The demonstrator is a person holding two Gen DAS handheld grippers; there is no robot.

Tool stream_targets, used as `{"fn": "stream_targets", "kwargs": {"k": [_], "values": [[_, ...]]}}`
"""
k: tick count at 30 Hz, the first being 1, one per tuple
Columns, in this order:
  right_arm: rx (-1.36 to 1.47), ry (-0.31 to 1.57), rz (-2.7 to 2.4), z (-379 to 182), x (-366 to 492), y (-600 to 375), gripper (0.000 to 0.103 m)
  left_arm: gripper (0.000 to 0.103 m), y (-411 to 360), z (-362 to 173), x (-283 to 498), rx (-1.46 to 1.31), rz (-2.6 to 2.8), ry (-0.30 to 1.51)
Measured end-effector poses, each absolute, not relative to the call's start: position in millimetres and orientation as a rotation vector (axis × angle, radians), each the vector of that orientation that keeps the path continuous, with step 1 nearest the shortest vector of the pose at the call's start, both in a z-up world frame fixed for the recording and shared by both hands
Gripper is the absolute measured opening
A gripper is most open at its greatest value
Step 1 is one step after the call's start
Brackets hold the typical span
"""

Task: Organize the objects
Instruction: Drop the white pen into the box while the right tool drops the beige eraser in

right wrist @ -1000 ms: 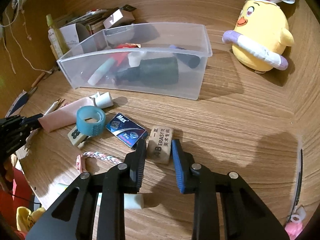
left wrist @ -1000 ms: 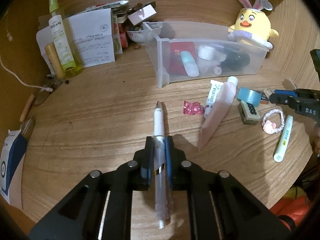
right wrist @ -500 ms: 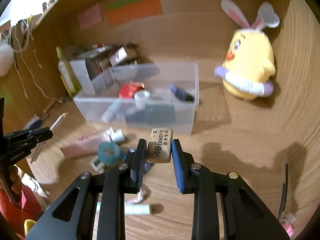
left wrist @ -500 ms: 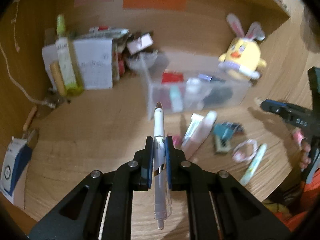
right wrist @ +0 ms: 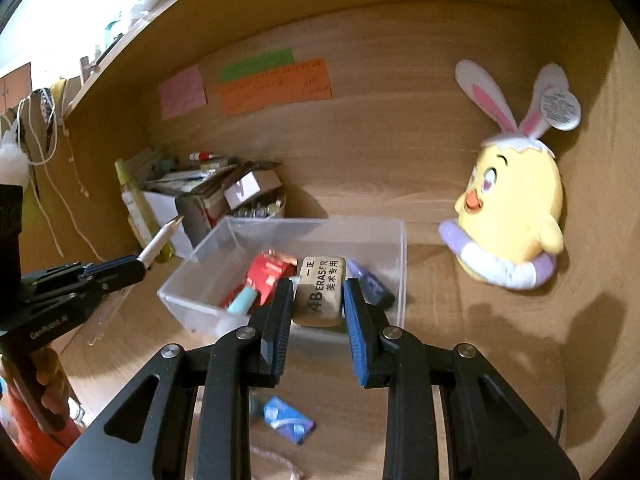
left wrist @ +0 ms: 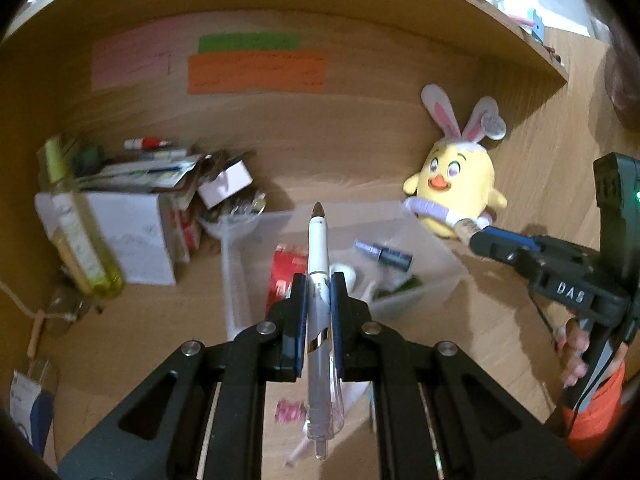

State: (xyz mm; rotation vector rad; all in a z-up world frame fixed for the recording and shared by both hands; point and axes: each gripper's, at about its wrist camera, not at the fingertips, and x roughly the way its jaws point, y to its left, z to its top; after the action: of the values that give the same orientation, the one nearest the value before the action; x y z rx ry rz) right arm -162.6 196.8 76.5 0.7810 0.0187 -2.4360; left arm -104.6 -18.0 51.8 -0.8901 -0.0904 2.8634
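Wooden desk alcove, sticky notes [right wrist: 276, 84] on the back wall, cluttered surface [right wrist: 480, 320] below. Left gripper [left wrist: 319, 292] clamped on a white pen [left wrist: 318, 256], held in the air; long axis runs along the fingers, tip pointing forward over the clear bin [left wrist: 420, 296]. Right gripper [right wrist: 317, 300] closed on a 4B eraser [right wrist: 320, 290], raised just in front of the bin [right wrist: 400, 256], printed face up. Bin already holds several items. Judged partway: these 2 not yet dropped in, and small things remain loose on the surface, including a blue packet [right wrist: 288, 424]. Yellow plush chick [right wrist: 516, 216] sits beside the bin.
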Motion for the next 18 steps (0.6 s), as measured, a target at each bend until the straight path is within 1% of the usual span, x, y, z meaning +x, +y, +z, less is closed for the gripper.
{"fn": "stream_targets", "kwargs": {"k": [9,13,18], "values": [[0.803,0.040,-2.433,83,-204,170,0.023,0.010,-10,56,-162,-0.937,2.841,-0.073],[0.881,0.069,-2.419,67,-227,158,0.023,0.010,-4,47,-186,-0.993,2.796,-0.060],[1.010,0.093,-2.380,36,-252,148,0.023,0.010,8,25,-214,-1.085,2.762,0.004]]}}
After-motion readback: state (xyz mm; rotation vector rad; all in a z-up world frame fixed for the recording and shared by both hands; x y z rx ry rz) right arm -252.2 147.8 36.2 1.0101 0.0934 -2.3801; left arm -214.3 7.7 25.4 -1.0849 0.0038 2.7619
